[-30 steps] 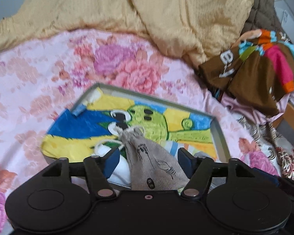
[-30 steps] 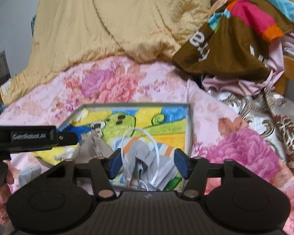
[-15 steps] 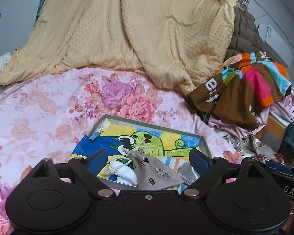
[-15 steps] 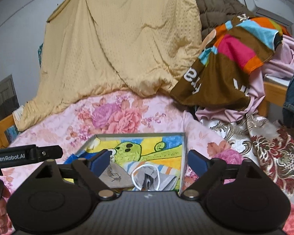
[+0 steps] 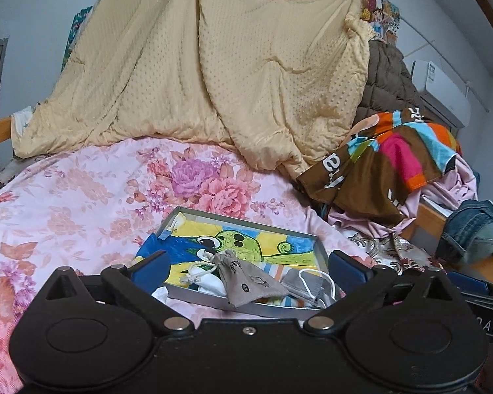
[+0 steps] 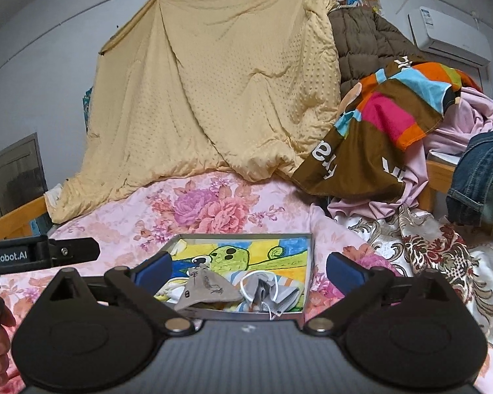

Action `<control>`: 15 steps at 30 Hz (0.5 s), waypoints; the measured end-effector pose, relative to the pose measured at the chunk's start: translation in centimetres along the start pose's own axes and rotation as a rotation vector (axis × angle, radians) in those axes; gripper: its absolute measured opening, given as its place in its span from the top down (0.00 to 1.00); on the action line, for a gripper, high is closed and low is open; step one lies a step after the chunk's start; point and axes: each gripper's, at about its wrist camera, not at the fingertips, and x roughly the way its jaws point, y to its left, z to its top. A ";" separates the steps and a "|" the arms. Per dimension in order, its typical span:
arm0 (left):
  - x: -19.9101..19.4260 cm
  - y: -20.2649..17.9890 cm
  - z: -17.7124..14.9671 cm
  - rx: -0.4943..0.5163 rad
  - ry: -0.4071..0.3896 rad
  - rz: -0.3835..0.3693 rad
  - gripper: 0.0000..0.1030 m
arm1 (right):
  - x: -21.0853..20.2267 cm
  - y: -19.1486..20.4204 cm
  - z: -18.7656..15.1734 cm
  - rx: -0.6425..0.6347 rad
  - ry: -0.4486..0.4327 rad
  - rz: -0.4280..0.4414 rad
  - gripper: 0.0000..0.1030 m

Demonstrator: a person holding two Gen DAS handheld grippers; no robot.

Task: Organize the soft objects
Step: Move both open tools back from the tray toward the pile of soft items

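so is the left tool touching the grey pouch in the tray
Apart. In the left wrist view the left tool stands wide open, its jaws just opened, and the grey pouch lies free in the tray between the pads, touching neither.

You are working in a lived-in bedroom of a home. Confirm this by the following features. A bed with a wooden frame (image 6: pixel 14 218) fills the view, covered by a pink floral bedsheet (image 5: pixel 82 197). A yellow dotted quilt (image 6: pixel 213 98) hangs from a line against the back wall. A brown padded jacket (image 6: pixel 361 42) hangs beside the quilt. Loose clothing is heaped at the right: a striped brown garment (image 6: pixel 378 124), a pink cloth (image 6: pixel 470 121) and blue jeans (image 6: pixel 480 177). A wall-mounted air conditioner (image 6: pixel 450 36) sits high on the right wall. A colourful poster (image 5: pixel 383 16) shows above the quilt.
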 end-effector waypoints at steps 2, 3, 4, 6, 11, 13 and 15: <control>-0.8 0.0 -0.3 0.001 -0.006 -0.002 0.01 | -1.0 0.1 -0.2 0.002 -0.007 -0.002 0.01; -1.2 0.1 -0.4 0.001 -0.008 -0.003 0.01 | -1.4 0.1 -0.3 0.004 -0.009 -0.003 0.01; -1.5 0.1 -0.6 0.002 -0.008 -0.003 0.01 | -1.9 0.1 -0.5 0.008 -0.010 -0.002 0.01; -2.1 0.1 -1.0 0.007 -0.009 -0.004 0.01 | -2.6 0.1 -0.7 0.017 -0.009 0.001 0.00; -3.7 0.2 -1.9 0.019 -0.013 -0.014 0.01 | -4.3 0.1 -1.4 0.031 0.004 0.009 0.00; -4.2 0.4 -2.3 0.019 -0.011 -0.019 0.01 | -4.8 0.3 -1.8 0.033 0.013 0.012 0.00; -4.8 0.7 -2.8 0.023 -0.005 -0.022 0.01 | -5.4 0.6 -2.1 0.028 0.022 0.014 0.00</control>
